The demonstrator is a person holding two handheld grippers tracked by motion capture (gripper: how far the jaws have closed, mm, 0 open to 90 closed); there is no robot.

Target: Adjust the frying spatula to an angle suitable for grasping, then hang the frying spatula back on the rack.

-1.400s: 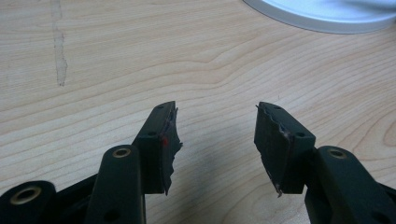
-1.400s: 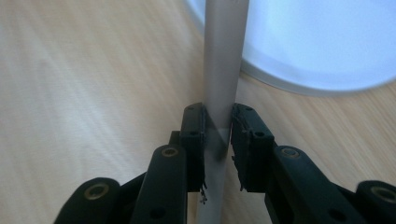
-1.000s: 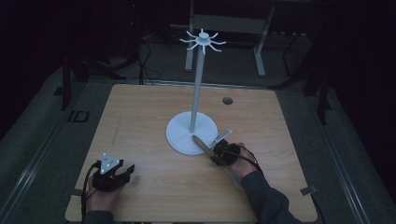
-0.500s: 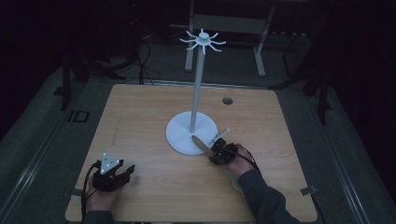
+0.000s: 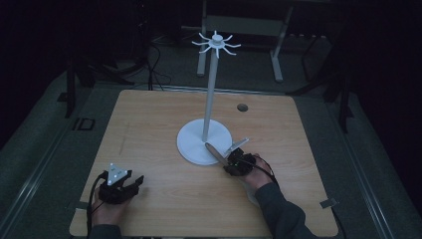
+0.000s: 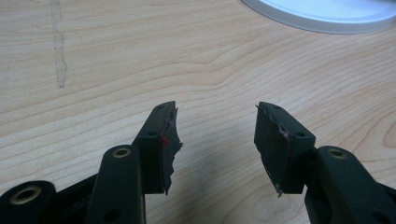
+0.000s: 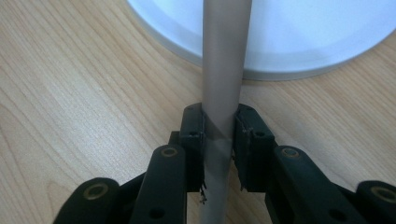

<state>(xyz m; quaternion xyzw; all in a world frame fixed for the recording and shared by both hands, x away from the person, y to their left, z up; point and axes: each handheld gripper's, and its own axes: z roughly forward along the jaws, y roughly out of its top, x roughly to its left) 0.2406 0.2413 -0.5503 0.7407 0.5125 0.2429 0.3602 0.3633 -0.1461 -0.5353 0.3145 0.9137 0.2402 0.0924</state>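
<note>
In the right claw [image 7: 219, 140], grey rod [image 7: 223, 70], far end cut off

- Pale wood-grain worktop [image 5: 149, 129].
- White stand [image 5: 204, 142], round base and spoked top.
- Grey rod [image 7: 223, 70] between black fingers [image 7: 192, 140].
- Dark sleeve [image 5: 278, 214].

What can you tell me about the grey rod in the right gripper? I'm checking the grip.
The slim grey rod, smooth and matt, metal or plastic by its look, is clamped between the right gripper's black pads. It juts past the jaws, slanting over the rim of the white round stand base. In the high view its far end looks flattened and tapered, blade-like.
</note>
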